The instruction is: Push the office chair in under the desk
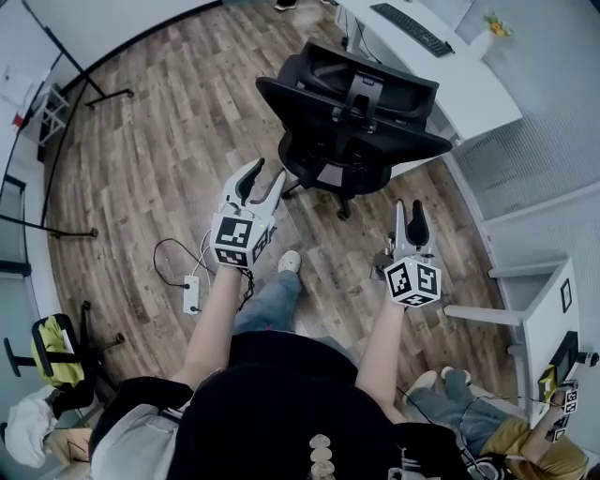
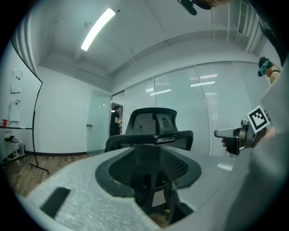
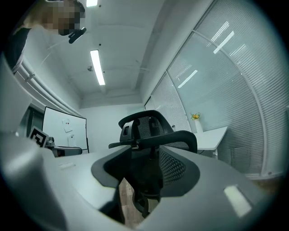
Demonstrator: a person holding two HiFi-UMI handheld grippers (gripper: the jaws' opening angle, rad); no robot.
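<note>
The room is an office with a wooden floor [image 1: 141, 141], glass walls with blinds and long ceiling lamps. A white desk [image 1: 469, 84] occupies the upper right of the head view. The office chair [image 1: 352, 112], black with a mesh back and a headrest, stands in the upper centre of that view, just beside the near edge of the desk. Its back is turned to the person and its seat points toward the desk, but most of the chair is outside on the open floor.

The left gripper [image 1: 269, 171] is in the centre left of the head view, below the left side of the chair. The right gripper [image 1: 409, 211] is in the centre right, below the right side of the chair. Both point at the chair's back and both are apart from it. In each gripper view the two jaws stand wide apart and grip nothing; the chair back appears in the gap between them, but farther away.

A black keyboard [image 1: 412, 28] lies on the desk at the top of the frame. A white power strip [image 1: 191, 292] with its cable lies on the floor at the lower left of the left gripper. A small vase with yellow flowers [image 1: 489, 33] stands at the far right end of the desk.
</note>
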